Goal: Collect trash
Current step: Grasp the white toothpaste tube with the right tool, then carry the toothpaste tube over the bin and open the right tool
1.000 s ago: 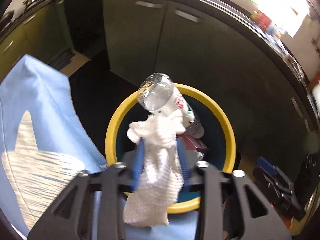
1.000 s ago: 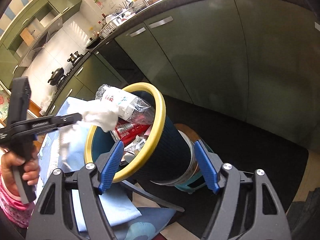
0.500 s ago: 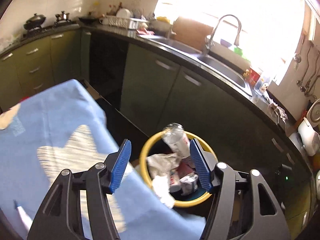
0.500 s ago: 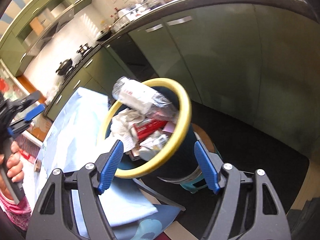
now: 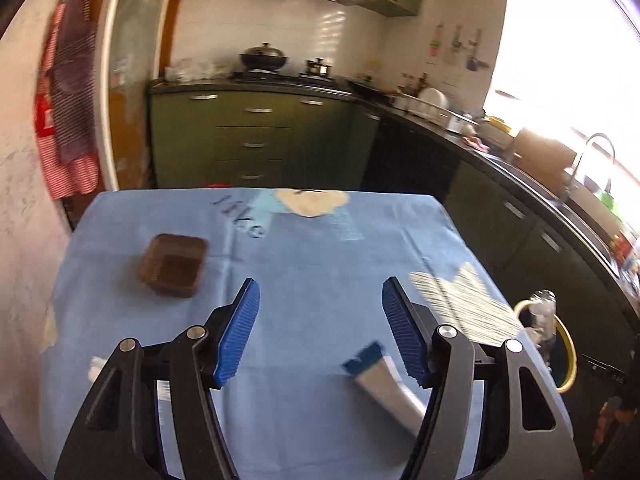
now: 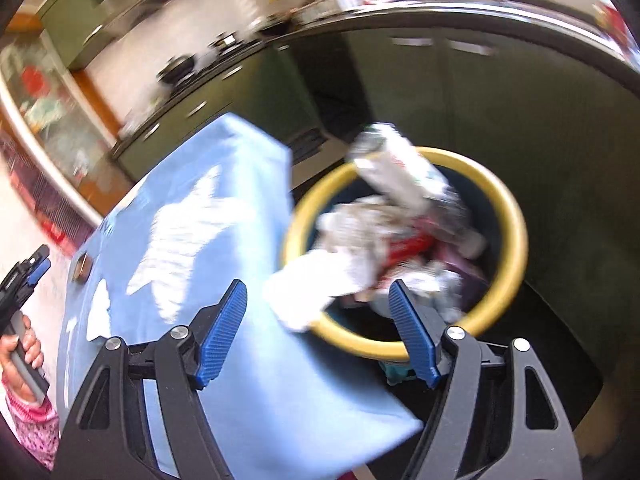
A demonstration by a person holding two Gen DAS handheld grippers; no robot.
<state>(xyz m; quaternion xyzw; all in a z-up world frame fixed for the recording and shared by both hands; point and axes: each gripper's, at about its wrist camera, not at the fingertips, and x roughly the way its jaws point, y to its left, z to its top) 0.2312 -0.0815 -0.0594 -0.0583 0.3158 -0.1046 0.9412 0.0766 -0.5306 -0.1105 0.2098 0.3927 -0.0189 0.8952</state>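
My left gripper [image 5: 320,324] is open and empty above the blue tablecloth [image 5: 312,248]. A brown square container [image 5: 173,265] lies to its left. A silver tube with a blue end [image 5: 380,376] lies by the right finger. A small white scrap [image 5: 96,366] shows at the lower left. My right gripper [image 6: 318,330] is open and empty, over the table's edge by the yellow-rimmed bin [image 6: 512,216]. The bin holds a white tissue [image 6: 320,276], a plastic bottle [image 6: 400,172] and wrappers. The bin also shows at the right in the left wrist view [image 5: 568,356].
Green kitchen cabinets [image 5: 256,140] and a dark countertop [image 5: 500,164] run behind and to the right of the table. A wall [image 5: 24,220] borders the table on the left. The left gripper and the hand holding it show in the right wrist view [image 6: 20,292].
My left gripper let the white tissue go into the bin, then swung away and now faces the table. My right gripper stayed open and shifted left toward the table's edge.
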